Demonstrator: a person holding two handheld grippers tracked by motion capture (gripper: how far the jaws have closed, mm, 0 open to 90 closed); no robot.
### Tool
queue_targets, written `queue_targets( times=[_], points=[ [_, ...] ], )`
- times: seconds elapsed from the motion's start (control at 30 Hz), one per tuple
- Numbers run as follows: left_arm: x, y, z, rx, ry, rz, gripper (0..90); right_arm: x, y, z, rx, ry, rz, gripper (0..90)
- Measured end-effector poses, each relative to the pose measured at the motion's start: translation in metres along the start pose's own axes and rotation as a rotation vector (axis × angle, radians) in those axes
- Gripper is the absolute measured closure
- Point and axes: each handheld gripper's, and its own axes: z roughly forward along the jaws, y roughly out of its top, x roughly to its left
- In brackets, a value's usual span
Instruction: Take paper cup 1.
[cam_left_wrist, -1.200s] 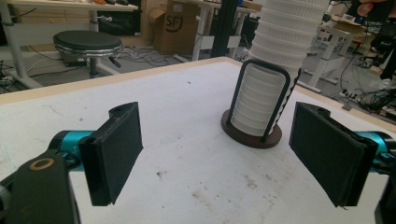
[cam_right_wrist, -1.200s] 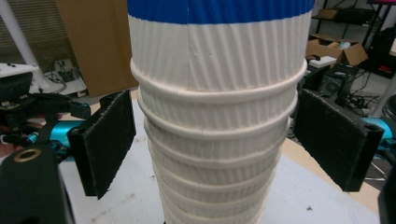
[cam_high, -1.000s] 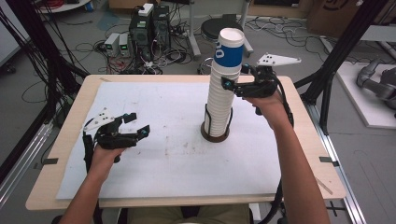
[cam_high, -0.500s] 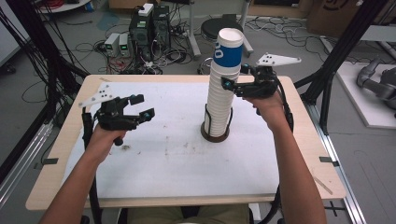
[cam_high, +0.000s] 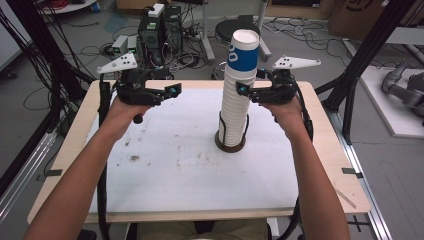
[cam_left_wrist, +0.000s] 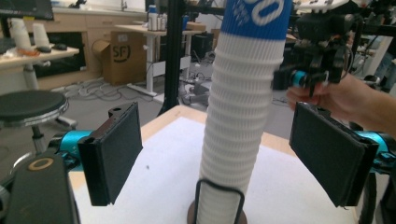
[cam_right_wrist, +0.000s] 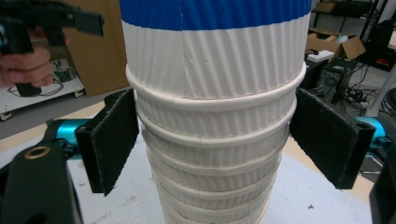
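Raised and carried toward the cup stack (cam_high: 235, 105), the left tool (cam_high: 167, 93) is now held level with the right tool (cam_high: 248, 92). Left jaws stand open, well apart from the cups. Right jaws, just closing, flank the stack below the blue-banded top cup (cam_high: 243, 50); contact cannot be told. The stack stands in a holder (cam_high: 231, 142) on the surface (cam_high: 165, 170). A sideways pull could topple it.
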Motion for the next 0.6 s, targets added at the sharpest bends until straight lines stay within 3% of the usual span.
queue_targets(
  times=[0.43, 0.6],
  points=[
    [-0.015, 0.052, 0.055, 0.017, -0.082, 0.07, 16.9, 0.0, 0.0, -0.001, 0.003, 0.004, -0.011, 16.8],
    [-0.02, 0.071, 0.083, 0.012, -0.102, 0.061, 16.9, 0.0, 0.001, -0.001, 0.011, 0.004, -0.014, 16.8]
  ],
)
